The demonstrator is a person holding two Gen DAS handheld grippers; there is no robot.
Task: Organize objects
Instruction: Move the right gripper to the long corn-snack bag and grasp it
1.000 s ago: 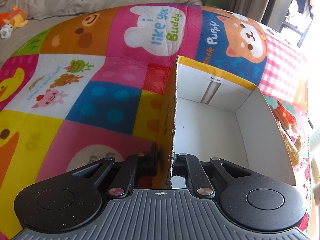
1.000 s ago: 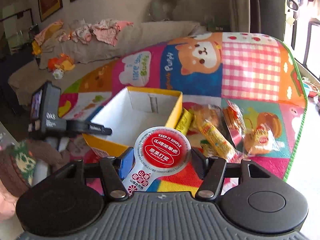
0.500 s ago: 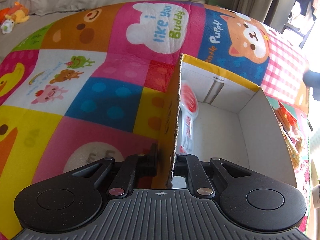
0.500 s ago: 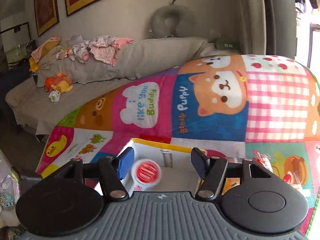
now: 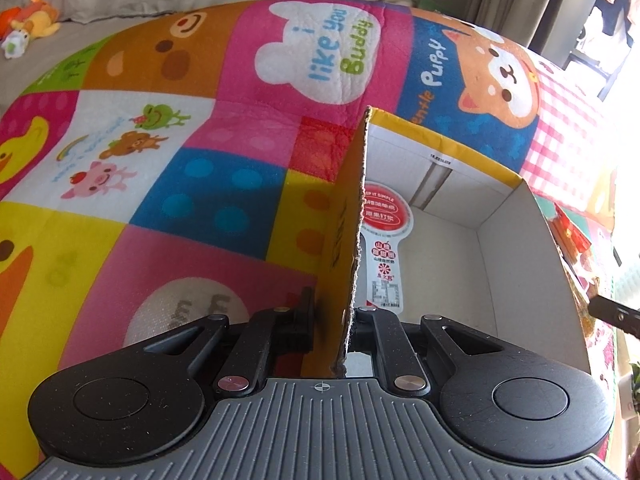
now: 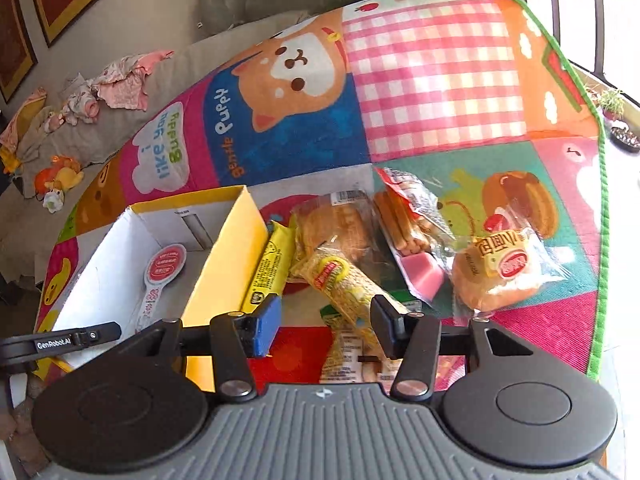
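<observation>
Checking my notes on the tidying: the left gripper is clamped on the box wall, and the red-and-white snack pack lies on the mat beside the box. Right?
Not quite. The left gripper is clamped on the box wall, but the red-and-white snack pack lies inside the box, on its floor, not on the mat. Both wrist views show it there.

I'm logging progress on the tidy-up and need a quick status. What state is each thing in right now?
Box: open-topped, upright on the mat, its near wall clamped.
Left gripper: shut on the box wall.
Red-and-white packet: lying inside the box.
Right gripper: jaws closing, nothing between the pads, over the snacks.
Long yellow snack bar: outside the box, on the mat.
Bun packet: sealed, outside the box.
</observation>
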